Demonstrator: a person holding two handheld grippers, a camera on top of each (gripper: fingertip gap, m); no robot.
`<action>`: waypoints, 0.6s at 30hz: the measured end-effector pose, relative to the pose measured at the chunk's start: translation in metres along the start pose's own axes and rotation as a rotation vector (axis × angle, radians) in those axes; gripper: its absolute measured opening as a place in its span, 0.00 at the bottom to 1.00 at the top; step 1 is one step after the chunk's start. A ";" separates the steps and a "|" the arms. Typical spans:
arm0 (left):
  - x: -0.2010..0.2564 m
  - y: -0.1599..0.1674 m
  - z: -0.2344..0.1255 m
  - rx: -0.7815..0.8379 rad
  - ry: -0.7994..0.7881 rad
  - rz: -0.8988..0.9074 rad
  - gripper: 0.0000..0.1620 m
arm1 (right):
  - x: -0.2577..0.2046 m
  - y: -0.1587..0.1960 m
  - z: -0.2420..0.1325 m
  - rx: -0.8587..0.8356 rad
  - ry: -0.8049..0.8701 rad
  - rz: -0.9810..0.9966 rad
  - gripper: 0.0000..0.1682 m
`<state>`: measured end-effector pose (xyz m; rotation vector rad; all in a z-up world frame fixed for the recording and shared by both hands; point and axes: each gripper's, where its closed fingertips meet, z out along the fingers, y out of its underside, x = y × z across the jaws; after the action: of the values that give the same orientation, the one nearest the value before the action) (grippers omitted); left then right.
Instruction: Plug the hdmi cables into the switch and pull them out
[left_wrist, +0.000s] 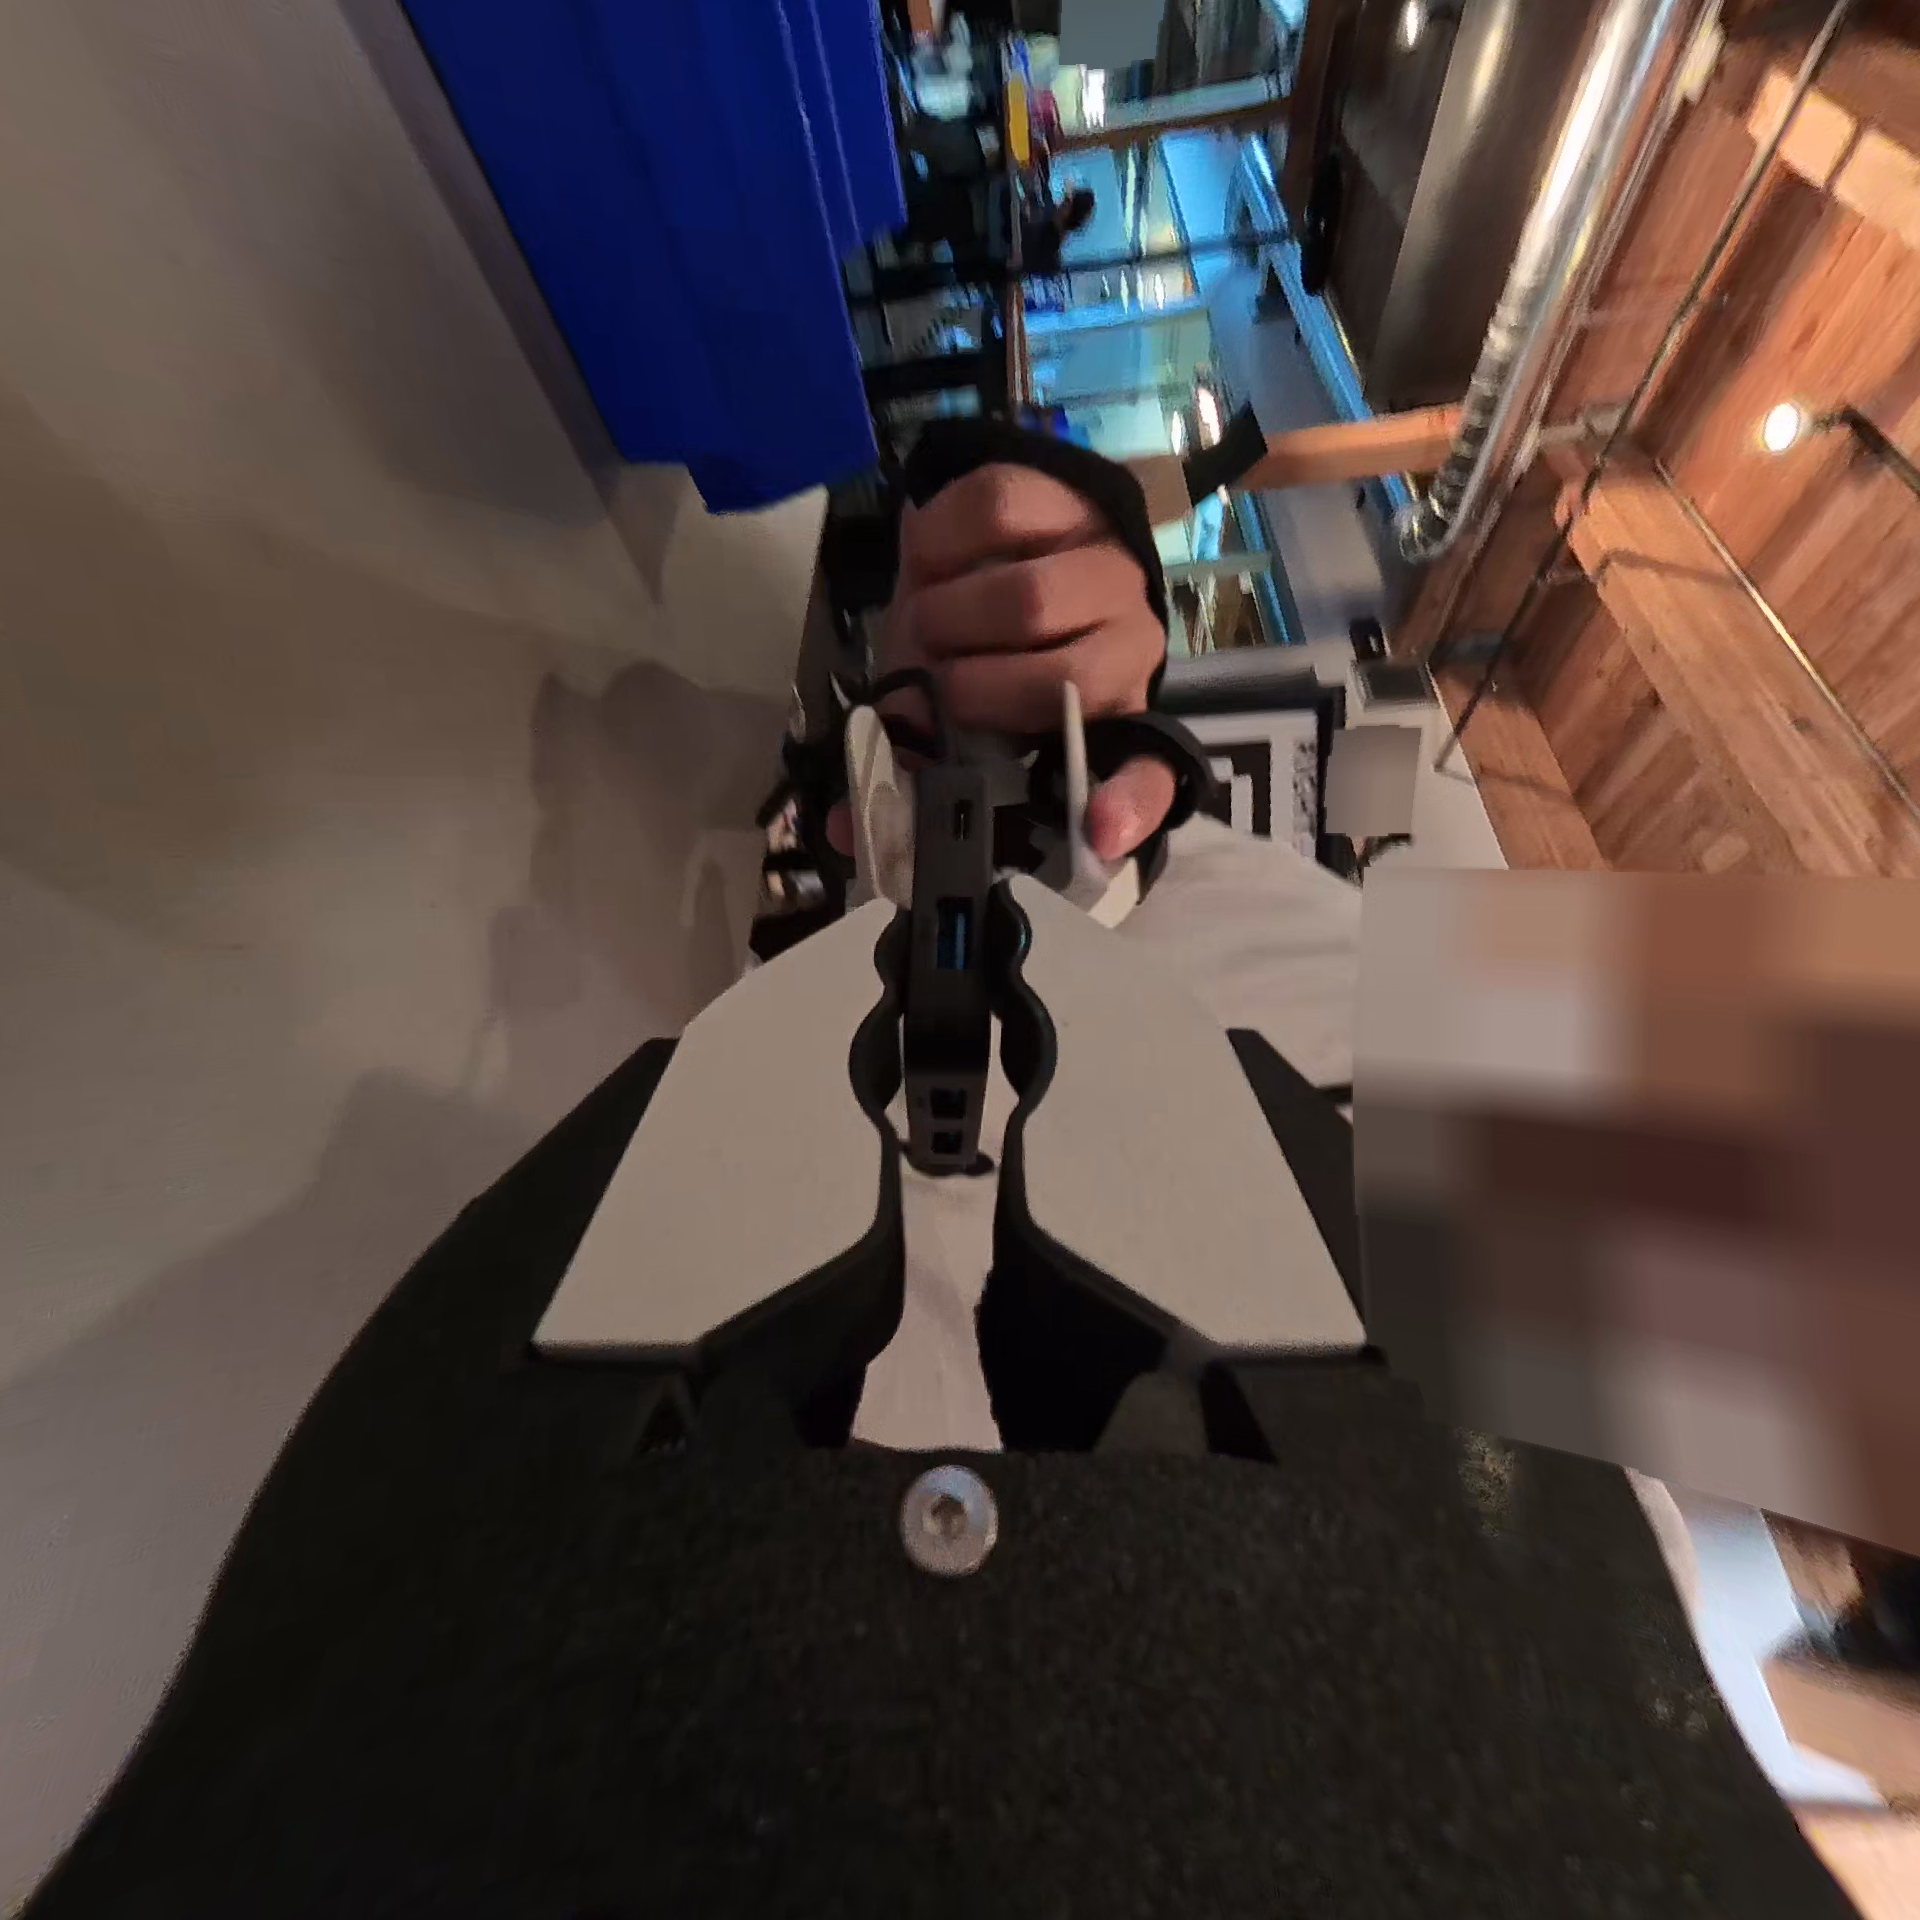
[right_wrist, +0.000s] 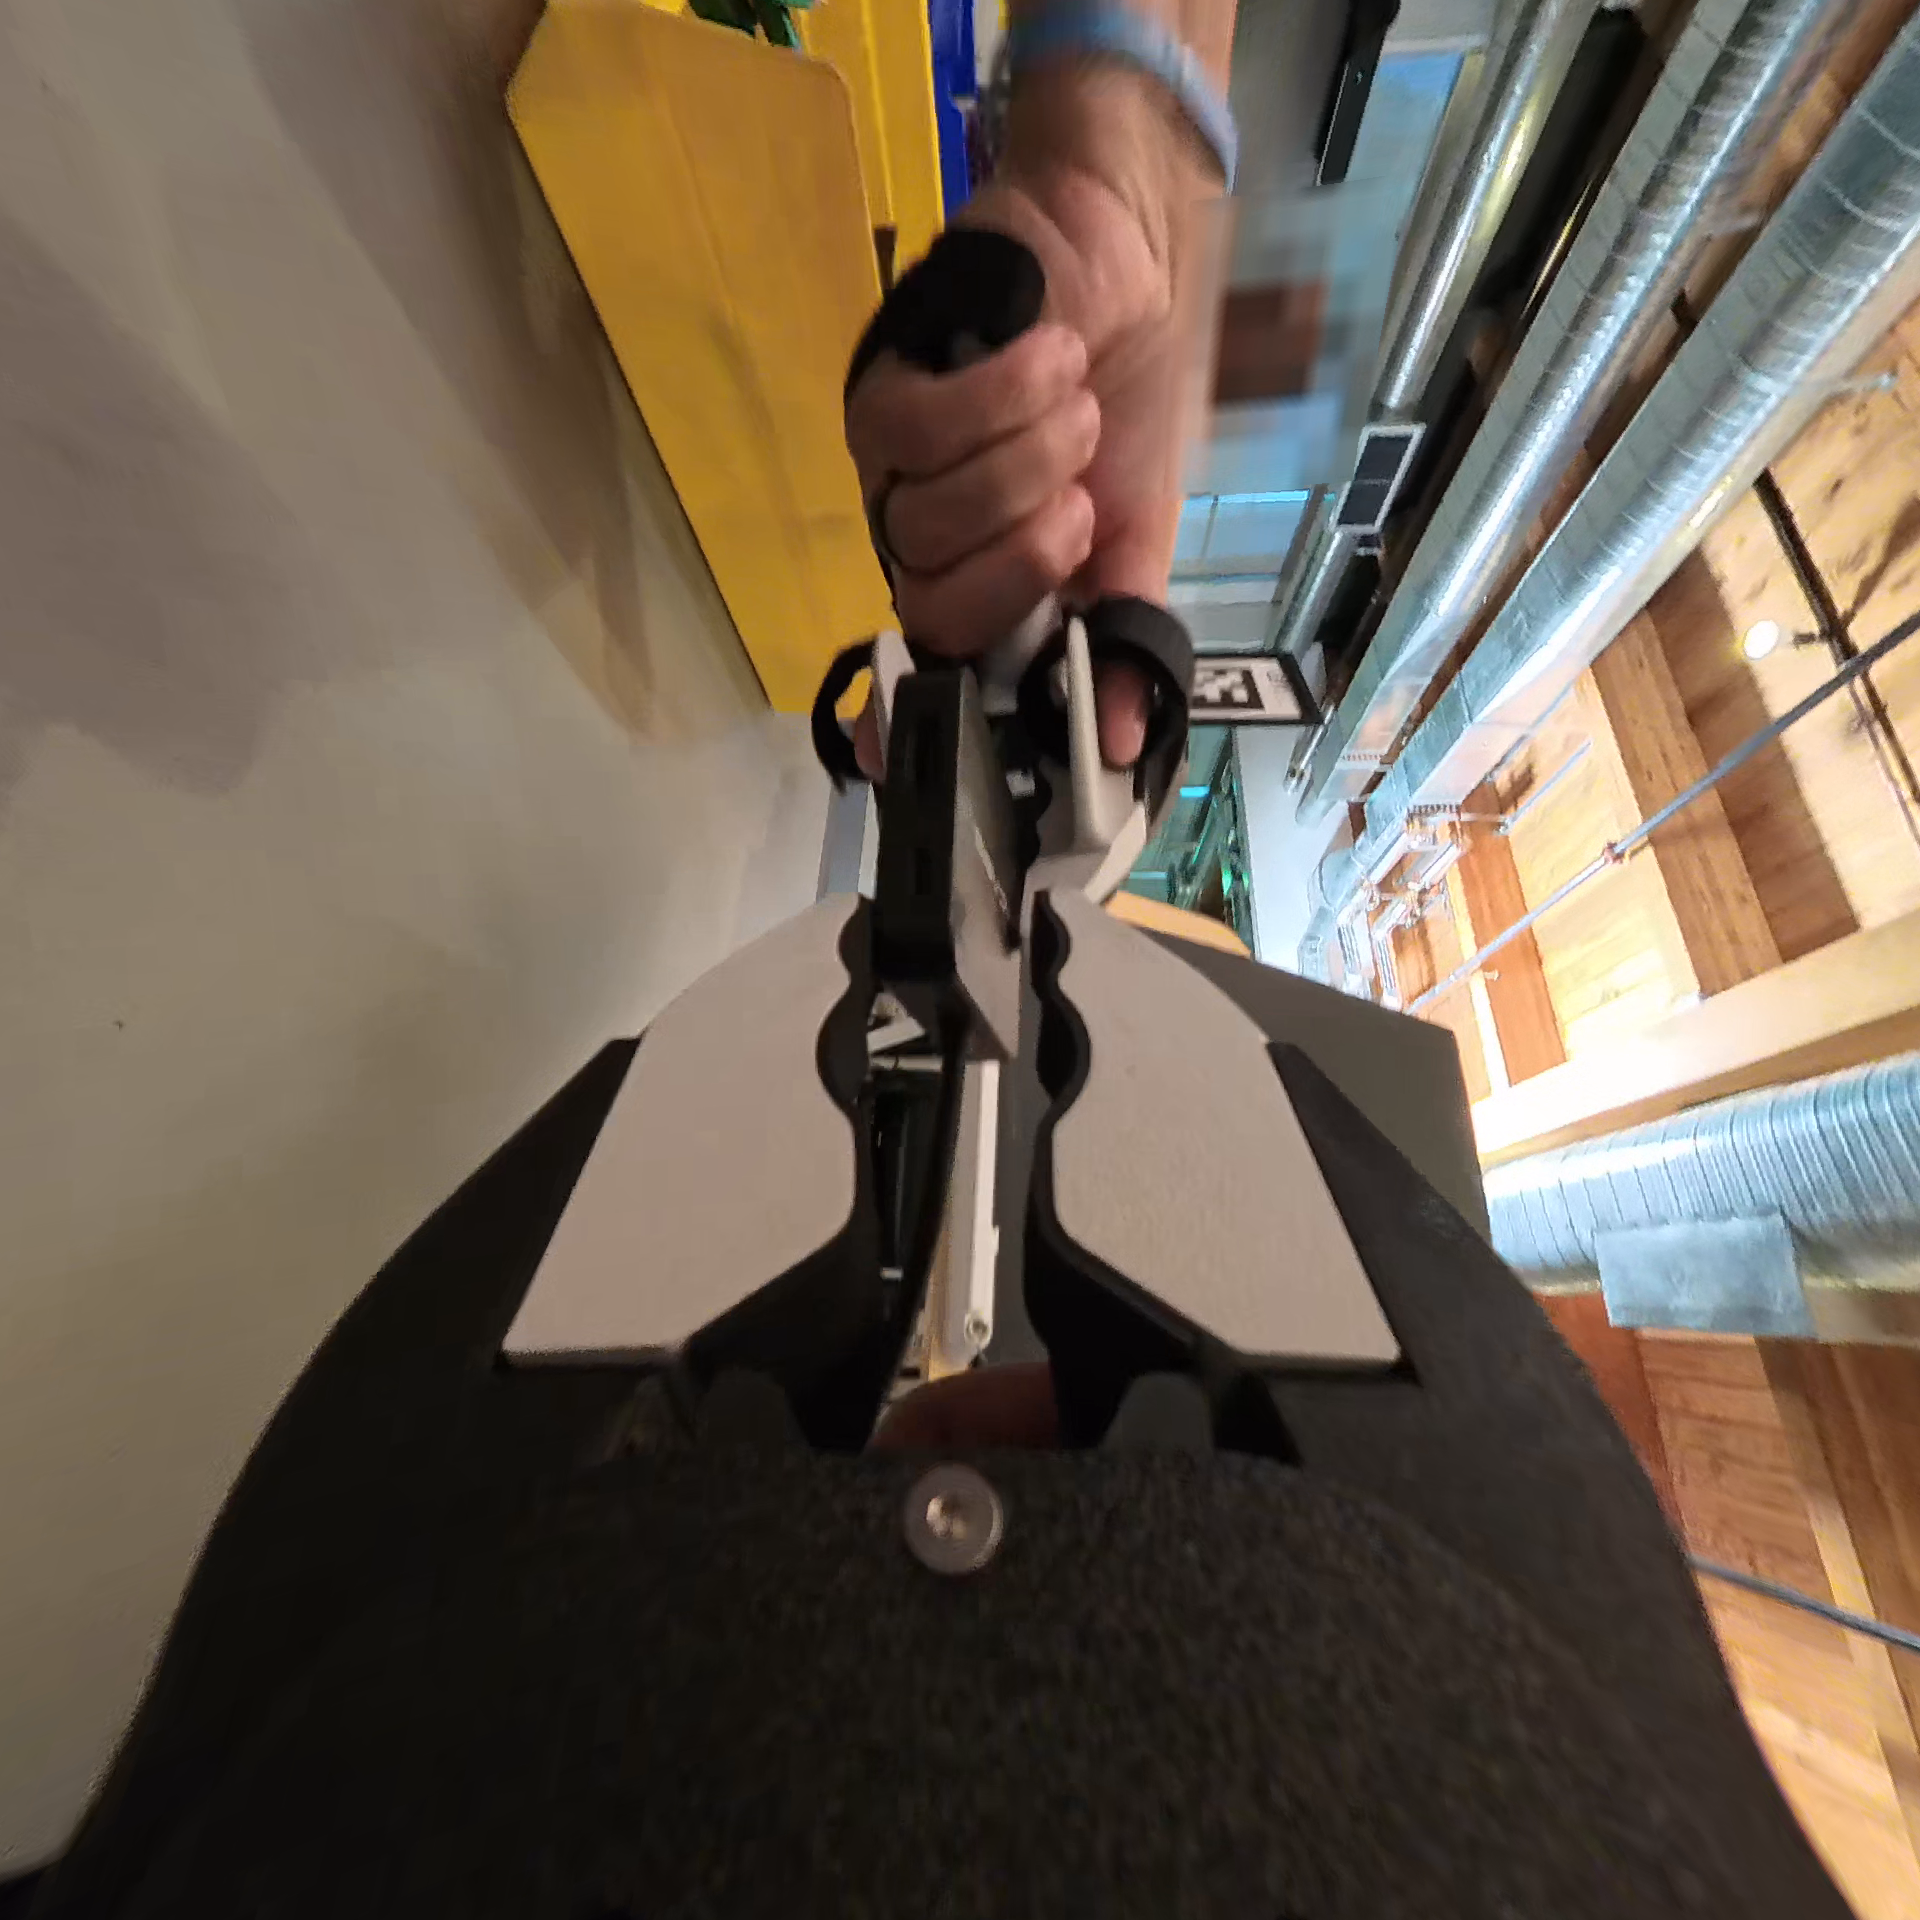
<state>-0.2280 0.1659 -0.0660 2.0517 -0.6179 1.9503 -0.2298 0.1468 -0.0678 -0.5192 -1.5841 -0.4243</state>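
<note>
Left wrist view: left gripper (left_wrist: 951, 1023) clamps slim black switch (left_wrist: 943, 997) — right gripper (right_wrist: 951, 940) grips it too.

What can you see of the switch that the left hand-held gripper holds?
The switch is a slim, dark slab, apparently plastic, seen edge-on and clamped between the wavy black pads of the left hand-held gripper. Its facing edge carries a blue port in the middle and smaller dark openings above and below. Its far end reaches the right hand-held gripper. No cable is visibly plugged in.
</note>
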 end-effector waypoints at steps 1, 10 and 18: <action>0.001 0.003 0.003 -0.052 0.018 0.006 0.08 | -0.001 -0.004 0.003 0.025 0.003 -0.012 0.14; -0.009 -0.006 0.012 -0.167 0.077 -0.022 0.10 | 0.000 -0.008 0.021 0.084 -0.027 0.076 0.08; -0.002 -0.058 -0.077 0.357 -0.323 0.343 0.14 | -0.026 0.042 0.046 -0.080 -0.106 0.384 0.08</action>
<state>-0.2699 0.2525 -0.0558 2.6694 -0.7796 2.0430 -0.2434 0.2051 -0.0989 -0.9002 -1.5280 -0.1707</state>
